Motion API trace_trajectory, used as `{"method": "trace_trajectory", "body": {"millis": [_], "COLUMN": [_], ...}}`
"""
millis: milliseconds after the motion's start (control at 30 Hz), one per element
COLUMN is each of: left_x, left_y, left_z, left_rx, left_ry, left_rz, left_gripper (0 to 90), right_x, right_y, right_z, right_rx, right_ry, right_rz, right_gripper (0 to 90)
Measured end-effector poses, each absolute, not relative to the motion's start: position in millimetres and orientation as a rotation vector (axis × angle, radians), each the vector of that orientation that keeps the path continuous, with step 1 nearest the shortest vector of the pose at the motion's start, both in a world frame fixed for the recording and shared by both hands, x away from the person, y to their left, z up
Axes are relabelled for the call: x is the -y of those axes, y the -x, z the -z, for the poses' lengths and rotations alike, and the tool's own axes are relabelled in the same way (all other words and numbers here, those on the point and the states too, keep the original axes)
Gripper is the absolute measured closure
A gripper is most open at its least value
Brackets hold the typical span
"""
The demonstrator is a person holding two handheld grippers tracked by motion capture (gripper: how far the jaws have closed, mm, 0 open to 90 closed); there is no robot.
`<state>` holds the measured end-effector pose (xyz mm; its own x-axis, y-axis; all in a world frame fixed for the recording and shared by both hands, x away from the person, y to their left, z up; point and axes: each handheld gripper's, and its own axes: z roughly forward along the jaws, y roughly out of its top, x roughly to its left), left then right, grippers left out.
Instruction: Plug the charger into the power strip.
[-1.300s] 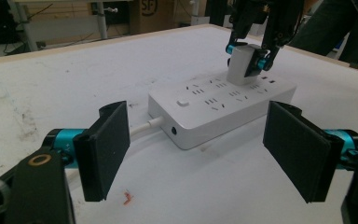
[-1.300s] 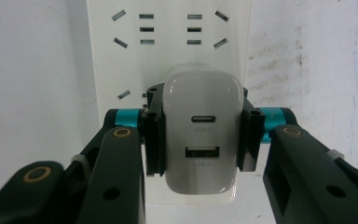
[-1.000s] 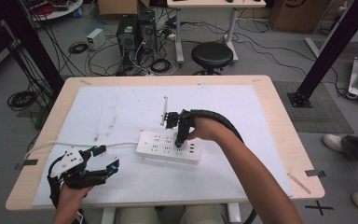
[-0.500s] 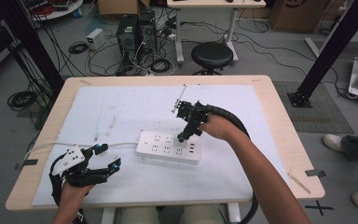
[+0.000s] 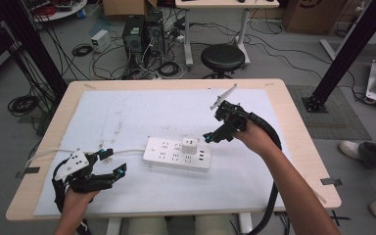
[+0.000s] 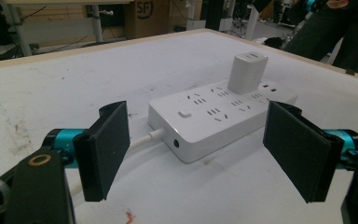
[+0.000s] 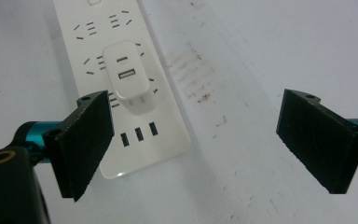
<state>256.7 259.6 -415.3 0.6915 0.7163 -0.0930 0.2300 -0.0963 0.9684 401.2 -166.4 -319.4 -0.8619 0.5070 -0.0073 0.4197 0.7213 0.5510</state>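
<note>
A white power strip (image 5: 176, 154) lies on the white mat near the middle of the table. A small white USB charger (image 5: 190, 145) stands plugged into it, upright. My right gripper (image 5: 214, 126) hovers just right of the strip, open and holding nothing. In the right gripper view the charger (image 7: 128, 81) and the strip (image 7: 98, 42) sit beyond the left jaw of the gripper (image 7: 205, 140). My left gripper (image 5: 115, 161) rests open at the front left. In its own view that gripper (image 6: 200, 154) faces the strip's cable end (image 6: 214, 116), with the charger (image 6: 247, 72) farther back.
The strip's white cable (image 5: 54, 152) runs left and off the table's left edge. The white mat (image 5: 127, 112) covers most of the wooden tabletop (image 5: 298, 147). A black stool (image 5: 223, 58) and computer cases (image 5: 142, 32) stand beyond the far edge.
My right gripper has risen off the power strip and drawn back to the right, open. The charger stays plugged in. The left gripper has barely moved.
</note>
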Motion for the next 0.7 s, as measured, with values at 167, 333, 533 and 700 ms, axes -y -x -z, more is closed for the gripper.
{"method": "trace_trajectory", "body": {"millis": [167, 333, 533, 700], "left_x": [-260, -260, -259, -257], "left_y": [-258, -259, -259, -256], "left_z": [415, 412, 409, 407], "left_rx": [-0.785, -0.781, -0.779, -0.774], "left_ry": [-1.648, -1.647, -1.643, -1.649], "left_rz": [-0.489, -0.495, -0.502, -0.507], "left_gripper": [22.8, 22.8, 22.8, 22.8], "right_x": [185, 198, 214, 229], "right_y": [-392, -383, -369, -360], "right_z": [320, 322, 331, 340], "right_rx": [-2.738, -2.699, -2.646, -2.62], "right_ry": [-0.762, -0.764, -0.793, -0.812], "right_rz": [-0.883, -0.934, -1.001, -1.046], "right_gripper": [11.4, 11.4, 11.4, 11.4]}}
